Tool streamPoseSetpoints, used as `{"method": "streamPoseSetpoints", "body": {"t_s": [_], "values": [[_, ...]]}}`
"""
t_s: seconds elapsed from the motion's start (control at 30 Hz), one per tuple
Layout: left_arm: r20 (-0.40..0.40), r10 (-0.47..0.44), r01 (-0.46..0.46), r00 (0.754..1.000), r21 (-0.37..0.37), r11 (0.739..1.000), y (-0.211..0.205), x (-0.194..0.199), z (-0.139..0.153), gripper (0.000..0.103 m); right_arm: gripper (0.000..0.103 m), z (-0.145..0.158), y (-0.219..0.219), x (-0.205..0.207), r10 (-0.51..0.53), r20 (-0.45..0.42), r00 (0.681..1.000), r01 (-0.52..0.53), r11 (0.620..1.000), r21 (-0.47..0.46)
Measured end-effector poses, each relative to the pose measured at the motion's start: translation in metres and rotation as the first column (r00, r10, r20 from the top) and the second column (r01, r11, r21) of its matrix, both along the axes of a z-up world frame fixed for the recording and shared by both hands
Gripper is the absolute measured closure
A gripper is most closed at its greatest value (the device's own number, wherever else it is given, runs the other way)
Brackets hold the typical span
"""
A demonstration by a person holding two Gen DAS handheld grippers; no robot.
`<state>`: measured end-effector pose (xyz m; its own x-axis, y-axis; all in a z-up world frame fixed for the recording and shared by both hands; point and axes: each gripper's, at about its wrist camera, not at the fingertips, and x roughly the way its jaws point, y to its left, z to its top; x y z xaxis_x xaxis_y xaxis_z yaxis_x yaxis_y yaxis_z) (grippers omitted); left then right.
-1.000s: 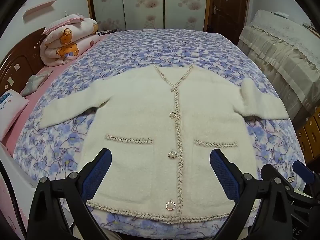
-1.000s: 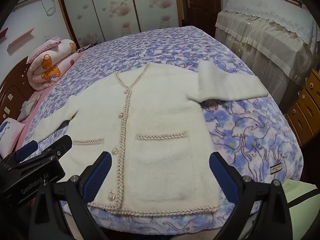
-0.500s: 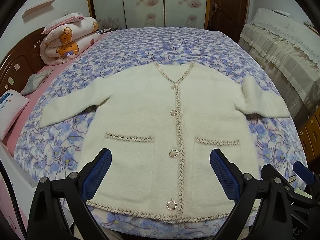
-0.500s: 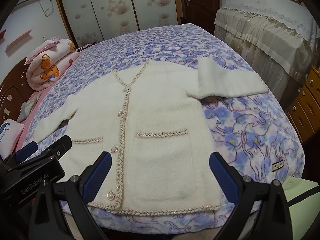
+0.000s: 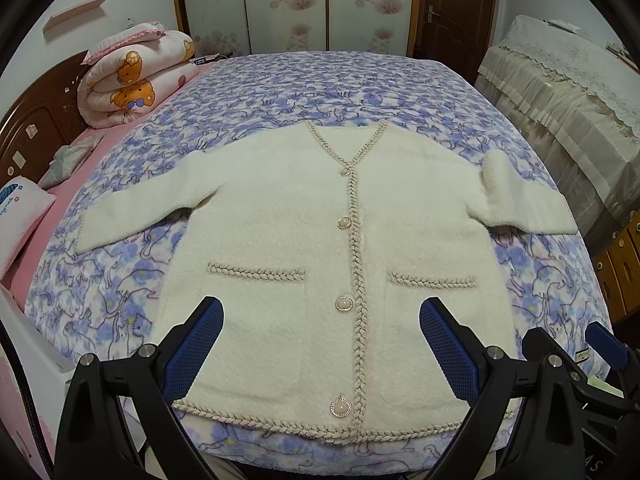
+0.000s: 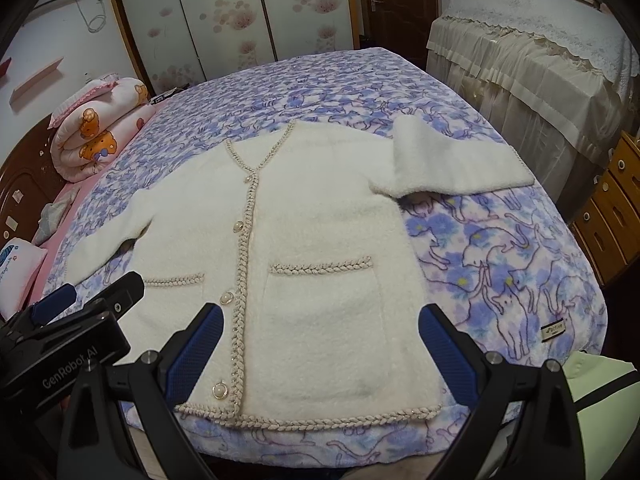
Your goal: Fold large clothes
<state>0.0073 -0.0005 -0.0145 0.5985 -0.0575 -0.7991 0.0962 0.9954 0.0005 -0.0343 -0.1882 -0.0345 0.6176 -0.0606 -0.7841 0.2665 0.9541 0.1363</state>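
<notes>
On the floral bed (image 5: pixel 280 92), a buttoned cream cardigan (image 5: pixel 280 248) lies flat; both grippers' jaws gape apart.

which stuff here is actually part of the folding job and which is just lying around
Part of the job:
cream cardigan, spread flat and buttoned
blue floral blanket it lies on
left hand-held gripper, open, above the hem
right hand-held gripper, open, above the hem

Just lying about:
rolled bear-print quilt
pillow
lace-covered furniture
wooden drawers

Both views from bed (image 5: pixel 360 92) foot, headward
</notes>
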Motion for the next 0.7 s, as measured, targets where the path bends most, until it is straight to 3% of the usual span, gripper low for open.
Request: {"method": "streamPoseSetpoints", "body": {"t_s": [0.1, 0.17, 0.6, 0.7], "values": [[0.001, -0.001, 0.001, 1.0, 0.001, 1.0, 0.0, -0.001, 0.0, 0.005, 0.004, 0.011, 0.005, 0.002, -0.001, 0.003, 1.0, 0.001, 1.0, 0.003], [0.001, 0.0, 0.0, 1.0, 0.0, 1.0, 0.0, 0.0, 0.0, 0.005, 0.004, -0.007, -0.002, -0.002, 0.0, 0.005, 1.0, 0.0, 1.0, 0.001], [-0.001, -0.01, 0.01, 1.0, -0.02, 1.0, -0.005, -0.005, 0.002, 0.005, 0.004, 0.004, -0.001, -0.009, -0.006, 0.007, 1.0, 0.006, 1.0, -0.015], [0.002, -0.016, 0.016, 1.0, -0.032, 0.999, -0.002, -0.009, 0.006, 0.005, 0.004, 0.025, 0.007, -0.012, -0.011, -0.012, 1.0, 0.01, 0.999, -0.043]]}}
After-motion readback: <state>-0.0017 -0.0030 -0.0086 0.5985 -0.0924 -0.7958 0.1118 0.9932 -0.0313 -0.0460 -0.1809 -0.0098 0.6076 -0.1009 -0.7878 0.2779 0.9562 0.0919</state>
